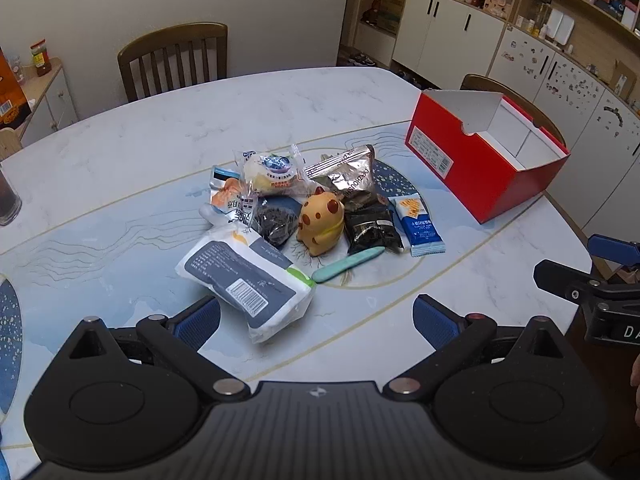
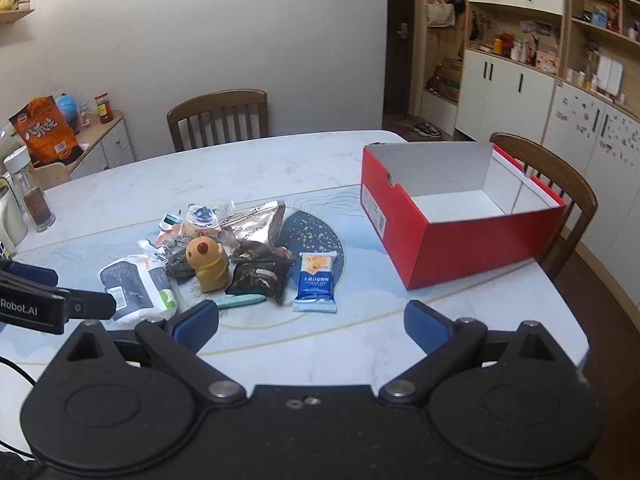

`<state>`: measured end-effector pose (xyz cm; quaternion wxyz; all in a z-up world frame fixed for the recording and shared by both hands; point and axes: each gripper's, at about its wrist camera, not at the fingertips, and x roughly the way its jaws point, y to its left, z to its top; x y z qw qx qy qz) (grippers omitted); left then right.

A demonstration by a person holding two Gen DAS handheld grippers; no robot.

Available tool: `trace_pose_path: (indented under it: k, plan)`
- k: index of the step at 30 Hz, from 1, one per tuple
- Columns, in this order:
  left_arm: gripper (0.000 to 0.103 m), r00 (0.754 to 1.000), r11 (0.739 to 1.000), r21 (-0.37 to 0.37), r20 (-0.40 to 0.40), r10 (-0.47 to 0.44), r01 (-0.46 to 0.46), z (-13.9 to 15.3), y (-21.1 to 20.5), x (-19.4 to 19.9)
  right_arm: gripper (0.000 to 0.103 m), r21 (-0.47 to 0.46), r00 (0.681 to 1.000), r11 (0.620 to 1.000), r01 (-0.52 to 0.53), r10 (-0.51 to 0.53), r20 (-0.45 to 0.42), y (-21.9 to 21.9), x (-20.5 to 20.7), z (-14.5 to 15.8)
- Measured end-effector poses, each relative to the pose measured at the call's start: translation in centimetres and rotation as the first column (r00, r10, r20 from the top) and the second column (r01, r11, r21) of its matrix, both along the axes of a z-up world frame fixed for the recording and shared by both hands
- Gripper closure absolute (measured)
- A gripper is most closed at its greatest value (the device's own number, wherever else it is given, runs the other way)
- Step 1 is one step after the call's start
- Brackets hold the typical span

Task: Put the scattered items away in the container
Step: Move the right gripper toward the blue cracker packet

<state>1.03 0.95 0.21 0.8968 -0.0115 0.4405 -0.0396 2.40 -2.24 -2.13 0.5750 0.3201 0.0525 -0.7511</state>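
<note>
A heap of small items lies mid-table: a white and grey tissue pack (image 1: 250, 280) (image 2: 138, 286), a yellow toy animal (image 1: 322, 220) (image 2: 208, 264), a teal pen-like stick (image 1: 346, 266) (image 2: 240, 301), a blue biscuit packet (image 1: 418, 224) (image 2: 316, 280), a dark snack pack (image 1: 372, 230) (image 2: 258, 278), a silver foil bag (image 1: 346, 174) (image 2: 256, 222) and a clear-wrapped bun (image 1: 270, 172) (image 2: 200, 220). The red box (image 1: 486, 172) (image 2: 472, 240), white inside, stands open at the right. My left gripper (image 1: 316, 320) is open just short of the tissue pack. My right gripper (image 2: 310, 322) is open in front of the biscuit packet, holding nothing.
The marble table (image 1: 160, 120) (image 2: 240, 160) has wooden chairs (image 1: 174, 58) (image 2: 554, 184) at its far side and behind the box. A glass bottle (image 2: 30, 194) stands at the left edge. Cabinets (image 2: 504, 88) and shelves line the right wall.
</note>
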Motion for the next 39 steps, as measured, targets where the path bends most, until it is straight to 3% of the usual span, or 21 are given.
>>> trace_pose_path:
  k: [10, 25, 39]
  plan:
    - [0.000, 0.994, 0.995, -0.015, -0.027, 0.102, -0.102, -1.5, -0.3, 2.8, 0.004, 0.022, 0.996, 0.996, -0.086, 0.086, -0.004, -3.5, -2.9, -1.8]
    - [0.000, 0.962, 0.964, 0.003, -0.062, 0.266, -0.267, -4.6, 1.5, 5.9, 0.004, 0.046, 0.994, 0.993, -0.112, 0.113, -0.010, -9.3, -5.3, -4.1]
    - [0.000, 0.935, 0.942, 0.054, -0.113, 0.336, -0.332, -7.6, 2.7, 9.0, 0.004, 0.110, 0.996, 0.990, -0.094, 0.093, 0.010, -13.9, -5.5, -7.5]
